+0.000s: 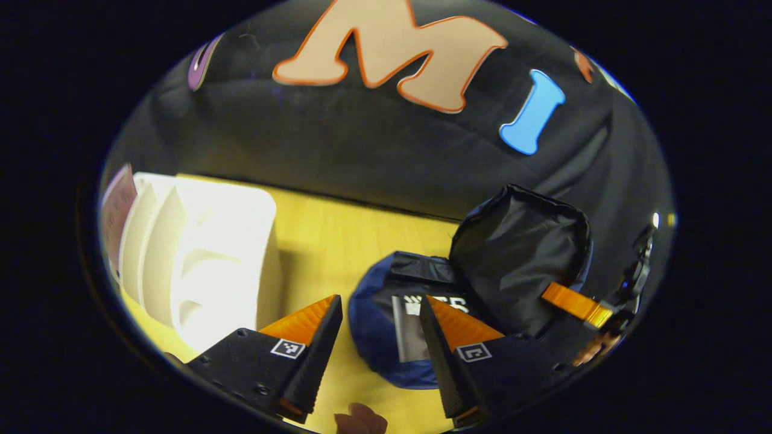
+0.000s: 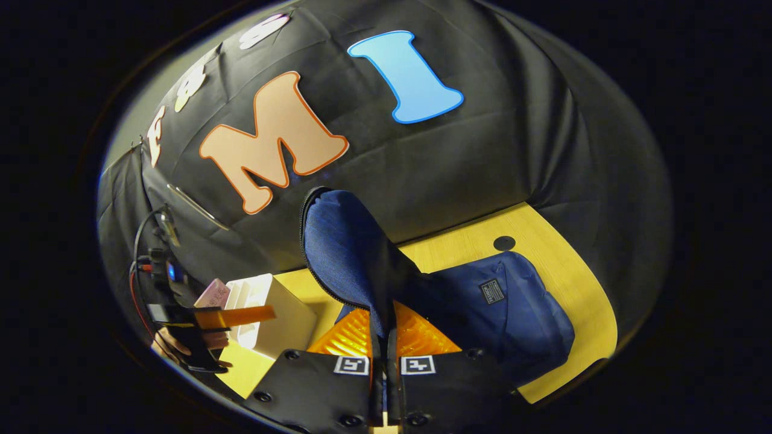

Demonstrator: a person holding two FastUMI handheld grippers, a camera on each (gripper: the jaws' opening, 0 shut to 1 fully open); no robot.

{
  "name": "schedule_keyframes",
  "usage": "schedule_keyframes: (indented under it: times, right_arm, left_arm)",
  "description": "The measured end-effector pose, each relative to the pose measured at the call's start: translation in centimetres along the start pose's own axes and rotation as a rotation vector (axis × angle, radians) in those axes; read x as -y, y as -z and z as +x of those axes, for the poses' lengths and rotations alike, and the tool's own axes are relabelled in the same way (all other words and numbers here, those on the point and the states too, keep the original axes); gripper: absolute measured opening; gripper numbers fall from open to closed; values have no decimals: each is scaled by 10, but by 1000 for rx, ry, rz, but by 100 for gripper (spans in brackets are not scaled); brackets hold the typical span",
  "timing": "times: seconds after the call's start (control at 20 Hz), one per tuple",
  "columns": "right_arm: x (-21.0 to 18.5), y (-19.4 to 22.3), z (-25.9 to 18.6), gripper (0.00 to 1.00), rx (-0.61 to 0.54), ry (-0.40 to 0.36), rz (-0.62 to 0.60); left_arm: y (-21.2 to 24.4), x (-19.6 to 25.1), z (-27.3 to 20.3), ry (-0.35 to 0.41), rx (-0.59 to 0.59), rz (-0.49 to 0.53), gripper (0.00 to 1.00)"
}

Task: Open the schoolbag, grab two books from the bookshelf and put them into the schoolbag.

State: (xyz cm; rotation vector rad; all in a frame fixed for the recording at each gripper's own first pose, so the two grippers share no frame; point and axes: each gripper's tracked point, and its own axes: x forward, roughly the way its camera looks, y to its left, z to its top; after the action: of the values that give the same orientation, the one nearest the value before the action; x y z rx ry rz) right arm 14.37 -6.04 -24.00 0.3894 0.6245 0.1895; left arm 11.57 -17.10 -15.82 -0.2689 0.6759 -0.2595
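White plastic bookshelf [image 1: 199, 265] sits at the left of the yellow wooden desk [image 1: 338, 241], a pink book [image 1: 116, 211] in its far slot. Left tool [image 1: 380, 337] hangs released above the dark blue fabric schoolbag [image 1: 386, 343], a book [image 1: 410, 328] inside. Right tool [image 2: 384, 343] is clenched on the bag's raised flap [image 2: 344, 247].

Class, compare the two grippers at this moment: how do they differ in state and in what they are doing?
1. The left gripper is open, its fingers spread apart; the right gripper is shut.
2. The left gripper holds nothing and hangs over the open schoolbag; the right gripper pinches the schoolbag's flap and holds it up.
3. The left gripper is nearer the white bookshelf.
Both are hand-held over the yellow table.
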Motion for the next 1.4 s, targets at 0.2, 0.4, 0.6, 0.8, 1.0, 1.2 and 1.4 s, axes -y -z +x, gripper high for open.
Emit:
schedule_keyframes:
  times: [0.2, 0.4, 0.6, 0.8, 1.0, 1.2, 1.4]
  right_arm:
    - [1, 0, 0, 5, 0, 6, 1]
    - [0, -1, 1, 5, 1, 15, 0]
    - [0, -2, 1, 5, 1, 24, -4]
    - [1, -2, -1, 4, 2, 30, 20]
    - [2, 0, -3, 5, 4, 39, 26]
    - [5, 1, -3, 5, 10, 53, 37]
    - [7, 2, -5, 5, 21, 76, 50]
  left_arm:
    - [-14, -44, -50, -79, 57, 87, 89]
    - [-27, -100, -102, -189, 115, 129, 87]
    - [-38, -158, -149, -280, 132, 170, 90]
    - [-42, -209, -176, -330, 113, 159, 93]
    - [-47, -252, -193, -338, 100, 112, 93]
    - [-57, -296, -193, -330, 58, 64, 93]
    - [-64, -341, -186, -341, 15, 51, 95]
